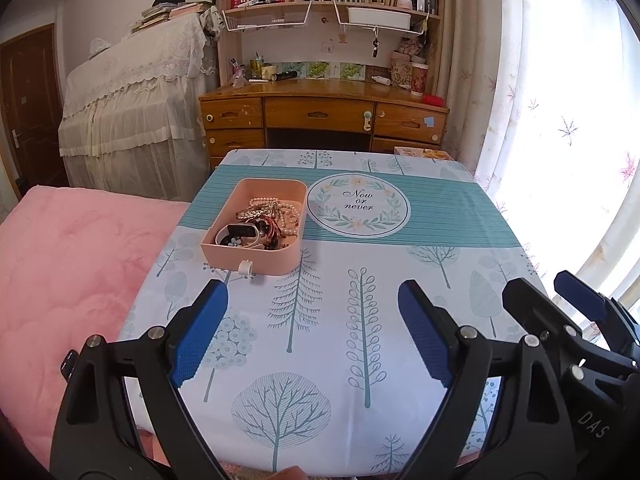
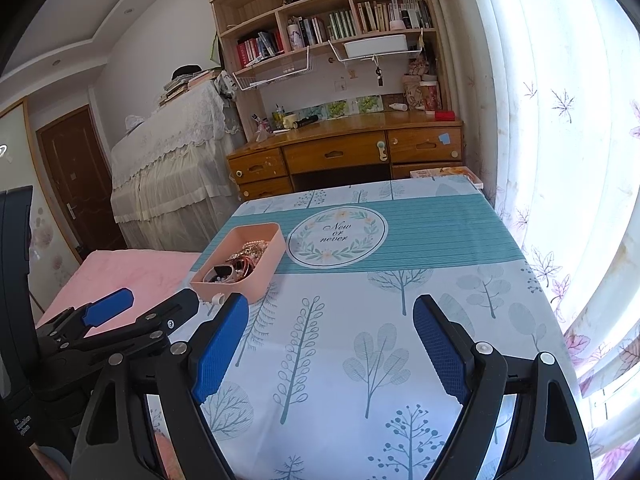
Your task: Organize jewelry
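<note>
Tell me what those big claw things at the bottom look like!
The left gripper and right gripper match: black plastic frames with cut-out holes and silver bolts. Each finger has a blue pad with a bumpy grid pattern. White letters are printed on the black bodies. No cables or sleeves show.

The tablecloth point(image 1: 400, 360) on the desk carries a round wreath emblem point(image 1: 359, 205) with "Now or never" in script across three lines. In the left wrist view the right tool point(image 1: 560, 292) shows the white letters "DAS" on its black body. Book spines on the shelf are too small to read.
</note>
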Motion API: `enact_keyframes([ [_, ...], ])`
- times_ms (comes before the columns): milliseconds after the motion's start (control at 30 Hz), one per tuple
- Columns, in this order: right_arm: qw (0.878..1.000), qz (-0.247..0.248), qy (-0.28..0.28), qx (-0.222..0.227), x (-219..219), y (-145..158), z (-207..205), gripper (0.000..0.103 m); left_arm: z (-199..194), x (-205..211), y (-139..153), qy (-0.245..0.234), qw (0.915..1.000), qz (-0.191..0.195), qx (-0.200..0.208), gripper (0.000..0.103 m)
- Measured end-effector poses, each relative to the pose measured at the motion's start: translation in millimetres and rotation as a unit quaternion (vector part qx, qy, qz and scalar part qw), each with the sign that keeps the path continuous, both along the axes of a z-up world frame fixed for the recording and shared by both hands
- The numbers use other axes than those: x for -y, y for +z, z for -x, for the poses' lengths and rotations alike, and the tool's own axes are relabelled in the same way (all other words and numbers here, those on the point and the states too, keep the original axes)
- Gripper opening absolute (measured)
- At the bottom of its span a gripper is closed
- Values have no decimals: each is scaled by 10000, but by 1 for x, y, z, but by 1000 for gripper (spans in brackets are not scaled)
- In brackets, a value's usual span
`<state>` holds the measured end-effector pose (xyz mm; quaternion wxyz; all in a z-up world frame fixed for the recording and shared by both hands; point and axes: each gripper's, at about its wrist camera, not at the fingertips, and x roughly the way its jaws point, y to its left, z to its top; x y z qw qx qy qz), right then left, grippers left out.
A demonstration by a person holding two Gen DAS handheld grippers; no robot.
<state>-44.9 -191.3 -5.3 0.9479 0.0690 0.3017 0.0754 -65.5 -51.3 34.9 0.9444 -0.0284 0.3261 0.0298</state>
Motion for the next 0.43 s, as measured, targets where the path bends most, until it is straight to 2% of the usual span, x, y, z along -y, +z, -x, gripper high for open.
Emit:
enact_keyframes([
  [433, 9999, -101, -3, -119, -6, -20, -2, 86, 0, 1, 0, -8, 10000, -17, -12, 86],
])
